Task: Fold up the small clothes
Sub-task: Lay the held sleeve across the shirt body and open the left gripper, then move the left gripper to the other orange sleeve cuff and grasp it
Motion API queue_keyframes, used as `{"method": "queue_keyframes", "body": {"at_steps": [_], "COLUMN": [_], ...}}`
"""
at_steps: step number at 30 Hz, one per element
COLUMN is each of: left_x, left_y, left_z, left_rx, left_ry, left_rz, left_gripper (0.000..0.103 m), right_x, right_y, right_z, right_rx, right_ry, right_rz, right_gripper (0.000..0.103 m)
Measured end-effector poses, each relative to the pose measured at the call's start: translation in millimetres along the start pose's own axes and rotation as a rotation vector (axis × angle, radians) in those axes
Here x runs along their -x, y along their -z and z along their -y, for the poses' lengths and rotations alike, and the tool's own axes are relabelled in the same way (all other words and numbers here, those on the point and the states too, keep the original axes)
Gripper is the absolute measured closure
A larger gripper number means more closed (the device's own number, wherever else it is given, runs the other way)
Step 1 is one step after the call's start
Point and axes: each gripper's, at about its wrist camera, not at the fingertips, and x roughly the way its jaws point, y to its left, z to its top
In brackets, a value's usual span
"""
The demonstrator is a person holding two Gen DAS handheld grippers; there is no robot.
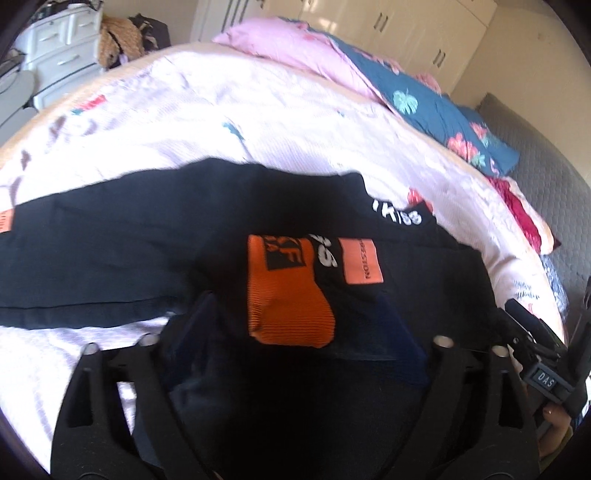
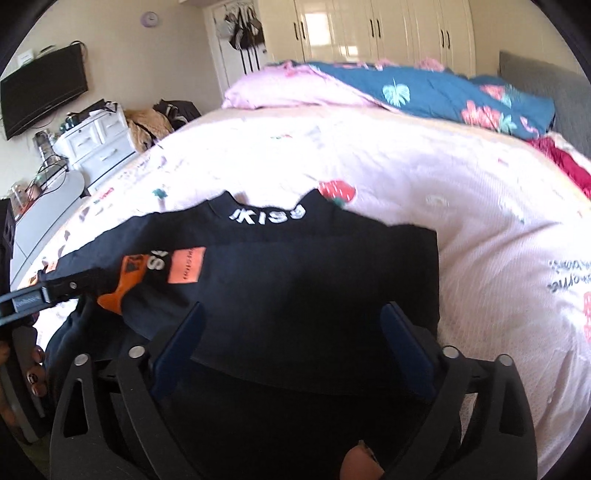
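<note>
A small black top (image 2: 295, 258) with white lettering and orange patches lies on the pink bedsheet (image 2: 461, 206). In the left wrist view the top (image 1: 129, 240) fills the middle, with its orange cuff (image 1: 284, 291) folded onto the body. My left gripper (image 1: 295, 325) stands open over the cuff, its jaws wide apart; it also shows at the left of the right wrist view (image 2: 85, 282), touching the orange cuff. My right gripper (image 2: 295, 325) is open over the top's near hem, its blue pads (image 2: 402, 332) either side of the cloth, holding nothing. The right gripper also shows in the left wrist view (image 1: 535, 350).
A pink pillow (image 2: 280, 92) and a blue floral quilt (image 2: 461, 96) lie at the far side of the bed. A red cloth (image 2: 569, 162) sits at the right edge. A white drawer unit (image 2: 96, 144), a TV (image 2: 44, 96) and wardrobes (image 2: 369, 33) stand beyond.
</note>
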Motion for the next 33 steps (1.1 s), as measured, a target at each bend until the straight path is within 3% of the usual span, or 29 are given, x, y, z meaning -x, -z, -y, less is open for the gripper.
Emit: {"method": "queue_keyframes", "body": {"at_steps": [3, 19, 33], "left_x": [17, 57, 84], "left_y": [-2, -8, -10], "left_z": [-6, -52, -101], "left_rx": [0.014, 0.125, 0.255], "left_ry": [-0.028, -0.136, -0.240], "left_rz": [0.045, 0.137, 0.194], "left_gripper": [0.009, 0.009, 0.009], "right_x": [8, 31, 35], "right_y": [-1, -9, -23], "right_z": [-8, -39, -91], "right_rx": [0.018, 0.030, 0.103], "right_ry": [-0.005, -0.006, -0.049], "right_rz": [0.035, 0.081, 0.092], "right_gripper": [0.006, 0.005, 0.005]}}
